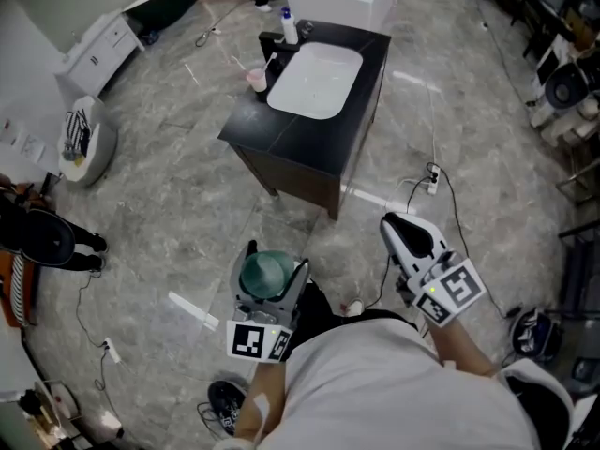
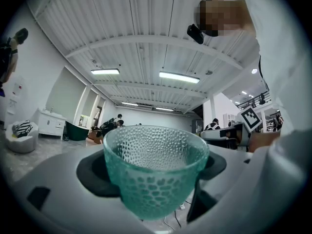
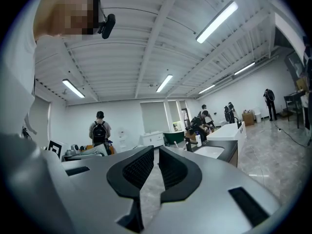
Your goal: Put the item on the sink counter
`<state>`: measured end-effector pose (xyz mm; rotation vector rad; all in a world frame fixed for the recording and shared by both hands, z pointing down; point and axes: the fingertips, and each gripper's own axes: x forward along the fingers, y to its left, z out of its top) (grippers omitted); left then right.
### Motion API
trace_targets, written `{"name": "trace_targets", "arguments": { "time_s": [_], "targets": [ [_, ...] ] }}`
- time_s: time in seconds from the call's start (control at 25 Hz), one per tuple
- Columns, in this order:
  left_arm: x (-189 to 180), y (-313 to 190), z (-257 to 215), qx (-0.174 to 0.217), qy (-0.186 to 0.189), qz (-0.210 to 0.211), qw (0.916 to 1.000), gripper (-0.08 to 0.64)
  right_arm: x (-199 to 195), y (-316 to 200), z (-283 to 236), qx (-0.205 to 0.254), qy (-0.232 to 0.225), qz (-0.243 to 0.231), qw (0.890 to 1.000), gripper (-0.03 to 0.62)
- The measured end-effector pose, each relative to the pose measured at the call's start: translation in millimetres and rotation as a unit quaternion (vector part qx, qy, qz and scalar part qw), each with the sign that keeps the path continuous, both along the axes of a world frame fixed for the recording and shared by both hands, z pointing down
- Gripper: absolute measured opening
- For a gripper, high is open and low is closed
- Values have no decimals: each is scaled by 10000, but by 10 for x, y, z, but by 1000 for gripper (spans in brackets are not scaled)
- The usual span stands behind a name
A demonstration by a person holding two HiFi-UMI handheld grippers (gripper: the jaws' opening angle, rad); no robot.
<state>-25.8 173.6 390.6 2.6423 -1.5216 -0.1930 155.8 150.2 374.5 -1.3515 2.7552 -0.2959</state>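
Closest in, the person's white-shirted torso (image 1: 375, 382) fills the bottom of the head view, with both grippers held out just ahead of it. The left gripper (image 1: 272, 268) stands with its jaws spread wide and pressed against the two sides of a teal, dimpled glass cup (image 2: 155, 169). The cup sits upright between the dark pads, its open mouth up and its rim rising above the jaws, while its narrower base hangs below them. The cup is therefore in the left gripper, over the grey marble-patterned floor (image 1: 187, 204) and close to the person, not on any surface.

To the right, the right gripper (image 3: 156, 155) has its jaws drawn nearly together, leaving only a thin slit between the ribbed black pads; only floor shows through it.

Further ahead, across a stretch of floor and well apart from the cup, stands the black sink counter (image 1: 281, 134) with its white rounded basin (image 1: 317, 78). On the counter's far left side are a small pink cup (image 1: 256, 80), a black faucet (image 1: 275, 45) and a white bottle (image 1: 289, 29). A black cable with a white power strip (image 1: 432, 181) lies on the floor right of the counter. Far left sits a round white stool (image 1: 92, 153).
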Motion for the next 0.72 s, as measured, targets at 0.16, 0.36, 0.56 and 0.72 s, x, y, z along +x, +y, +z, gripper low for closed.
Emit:
{"name": "trace_targets", "arguments": {
  "time_s": [0.16,0.36,0.56,0.72],
  "targets": [
    [-56,-229,-28,-2,-14,132,9999,407,-112,-205,-38,-1,16,14,10000,57],
    [-297,-565,-118,76,112,88,9999,405,-377,-534,-39,-34,-11,-70,10000,57],
    [-434,-850,-189,144,100,188,9997,403,-554,-783,-30,-107,41,-99,9999,57],
    [-475,-1063,-244,215,135,311,9992,402,-640,-1000,-34,-104,51,-46,9999,57]
  ]
}}
